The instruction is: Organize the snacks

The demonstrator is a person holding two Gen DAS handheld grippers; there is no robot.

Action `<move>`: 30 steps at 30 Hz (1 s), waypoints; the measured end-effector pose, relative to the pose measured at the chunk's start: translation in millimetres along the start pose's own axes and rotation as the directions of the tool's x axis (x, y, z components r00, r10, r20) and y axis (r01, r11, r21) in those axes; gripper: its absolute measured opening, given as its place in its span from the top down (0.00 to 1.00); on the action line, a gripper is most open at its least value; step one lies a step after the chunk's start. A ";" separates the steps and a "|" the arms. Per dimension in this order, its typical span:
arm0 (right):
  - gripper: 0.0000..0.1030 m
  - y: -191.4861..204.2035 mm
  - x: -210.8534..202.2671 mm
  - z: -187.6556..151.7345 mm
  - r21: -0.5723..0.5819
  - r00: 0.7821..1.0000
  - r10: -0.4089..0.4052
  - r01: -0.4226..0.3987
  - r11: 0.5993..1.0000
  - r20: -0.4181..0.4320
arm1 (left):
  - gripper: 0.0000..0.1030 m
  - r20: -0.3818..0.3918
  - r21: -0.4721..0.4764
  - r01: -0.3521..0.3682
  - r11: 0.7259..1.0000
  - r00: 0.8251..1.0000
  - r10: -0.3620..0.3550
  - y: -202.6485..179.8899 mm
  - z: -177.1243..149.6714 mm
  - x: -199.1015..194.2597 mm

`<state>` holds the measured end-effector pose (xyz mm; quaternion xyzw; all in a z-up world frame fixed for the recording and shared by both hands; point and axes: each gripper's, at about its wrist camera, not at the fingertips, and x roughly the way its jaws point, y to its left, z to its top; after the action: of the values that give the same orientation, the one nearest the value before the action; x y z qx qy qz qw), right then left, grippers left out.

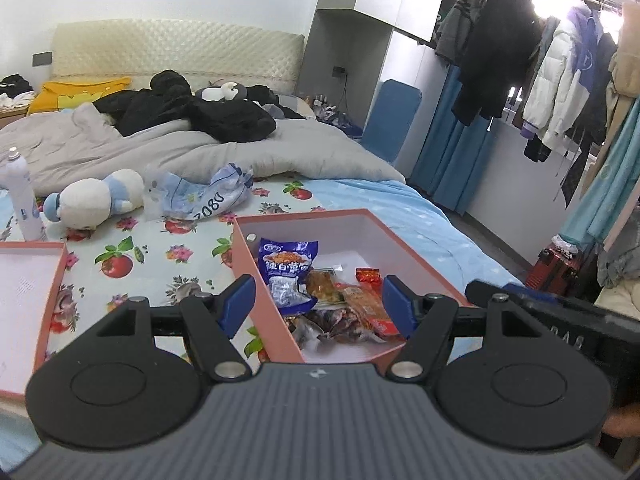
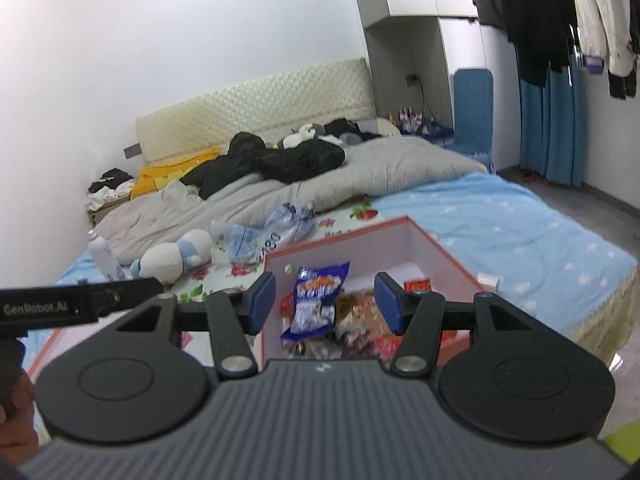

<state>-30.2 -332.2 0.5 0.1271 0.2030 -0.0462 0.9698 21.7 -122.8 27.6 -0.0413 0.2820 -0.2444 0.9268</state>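
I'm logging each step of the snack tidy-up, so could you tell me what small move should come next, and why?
Probably bring the lid over from the left: the snacks already lie inside the pink box, and both the left gripper and right gripper are open and empty.

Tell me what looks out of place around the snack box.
A crumpled wrapper lies loose on the bed beyond the box, not inside it. In the box, the snacks are heaped at the near end, the blue packet leaning on the wall.

Bright daylight glare from window (image 1: 560,0) (upper right), fisheye-bent edges, right wrist view slightly blurred
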 end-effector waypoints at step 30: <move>0.45 10.5 4.8 -49.6 -0.042 0.997 -0.022 0.018 0.999 -0.079 | 0.27 -0.045 -0.034 -0.079 0.996 0.996 0.077 24.0 -39.4 20.9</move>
<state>-43.2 -309.1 -43.0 0.1066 0.2434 -0.0466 0.9629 25.7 -109.3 -21.1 -0.0412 0.3080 -0.2038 0.9284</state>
